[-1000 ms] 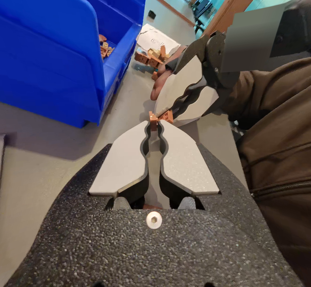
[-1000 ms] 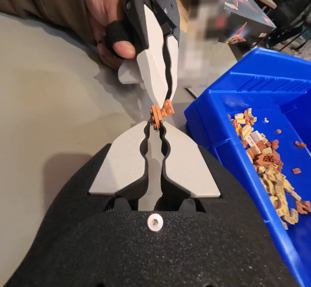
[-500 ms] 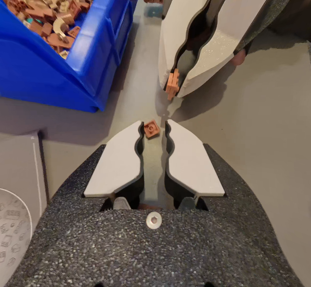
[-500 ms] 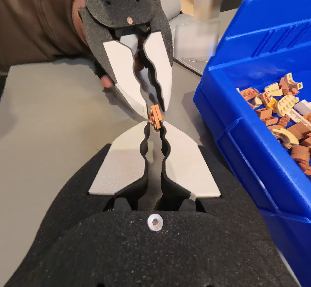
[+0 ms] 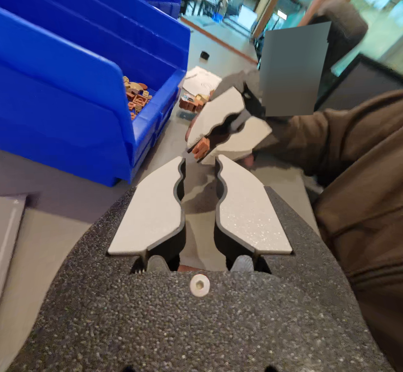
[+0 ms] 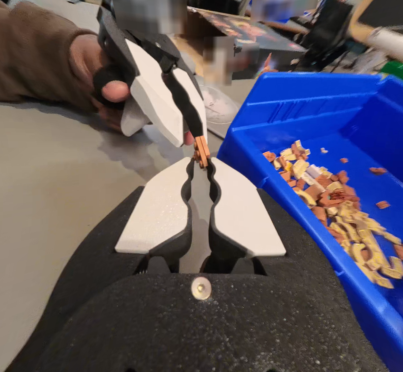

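Left wrist view first. My left gripper [image 5: 200, 159] has its jaws spread with nothing between them, just grey tabletop [image 5: 65, 208] showing through the gap. Right ahead of it the right gripper [image 5: 201, 151] is pinching a small stack of orange-brown bricks [image 5: 201, 149], and that stack sits just past my left fingertips, near the front corner of the blue bin [image 5: 87, 121]. Inside the blue bin there's a heap of tan and reddish pieces [image 5: 136, 97], and beyond the bin's far end a small brick build [image 5: 192, 104] stands on the table. The view's smeared, so I can't really tell how many plates are in the stack.

Right wrist view. The right gripper [image 6: 201, 160] is clamped on the brick stack [image 6: 201, 154], both pads squeezing its lower end, while the top end sticks out toward the left gripper [image 6: 194, 136], whose tips stand apart around it. All of this hangs just beside the blue bin's [image 6: 261, 143] near wall, over the table.

My worry: the hold is right at the tip of the fingers on a thin, hard, slick plastic stack, so a nudge from the other gripper could twist it out, or pop the plates apart. The pads look smooth white with wavy inner edges; the gripper bodies are rough black foam-like stuff.
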A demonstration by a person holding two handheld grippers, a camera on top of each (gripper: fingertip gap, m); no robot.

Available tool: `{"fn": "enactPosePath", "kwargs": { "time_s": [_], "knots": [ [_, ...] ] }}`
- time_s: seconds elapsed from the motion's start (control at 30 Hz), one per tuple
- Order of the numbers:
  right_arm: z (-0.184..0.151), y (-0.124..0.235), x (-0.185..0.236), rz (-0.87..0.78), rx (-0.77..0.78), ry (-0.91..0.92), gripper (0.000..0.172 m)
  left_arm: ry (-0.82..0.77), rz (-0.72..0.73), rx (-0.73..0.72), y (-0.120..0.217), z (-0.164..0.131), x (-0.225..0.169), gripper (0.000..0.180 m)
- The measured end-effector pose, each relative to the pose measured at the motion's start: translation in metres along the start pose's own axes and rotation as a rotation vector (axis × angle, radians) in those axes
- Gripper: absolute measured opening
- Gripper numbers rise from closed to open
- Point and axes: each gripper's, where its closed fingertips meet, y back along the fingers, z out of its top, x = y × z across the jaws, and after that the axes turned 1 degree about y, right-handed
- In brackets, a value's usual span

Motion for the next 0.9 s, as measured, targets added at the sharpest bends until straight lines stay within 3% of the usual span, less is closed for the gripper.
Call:
{"fn": "enactPosePath", "kwargs": {
  "time_s": [0.13, 0.53, 0.73, 0.9],
  "knots": [
    [0.005, -0.003, -0.005, -0.115, -0.027, 0.078, 0.011, 0.093, 0.007, -0.060, 0.000, 0.006, 0.002, 0.026],
    [0.003, -0.009, -0.010, -0.300, 0.003, 0.031, 0.012, 0.333, 0.045, -0.178, -0.007, 0.010, 0.008, 0.019],
    [0.011, -0.008, -0.004, -0.331, -0.035, -0.017, 0.015, 0.280, 0.034, -0.184, -0.007, 0.012, 0.001, 0.017],
    [0.011, -0.009, 0.014, -0.151, -0.027, 0.136, 0.035, 0.102, 0.009, -0.114, 0.005, 0.015, -0.005, 0.017]
  ]
}}
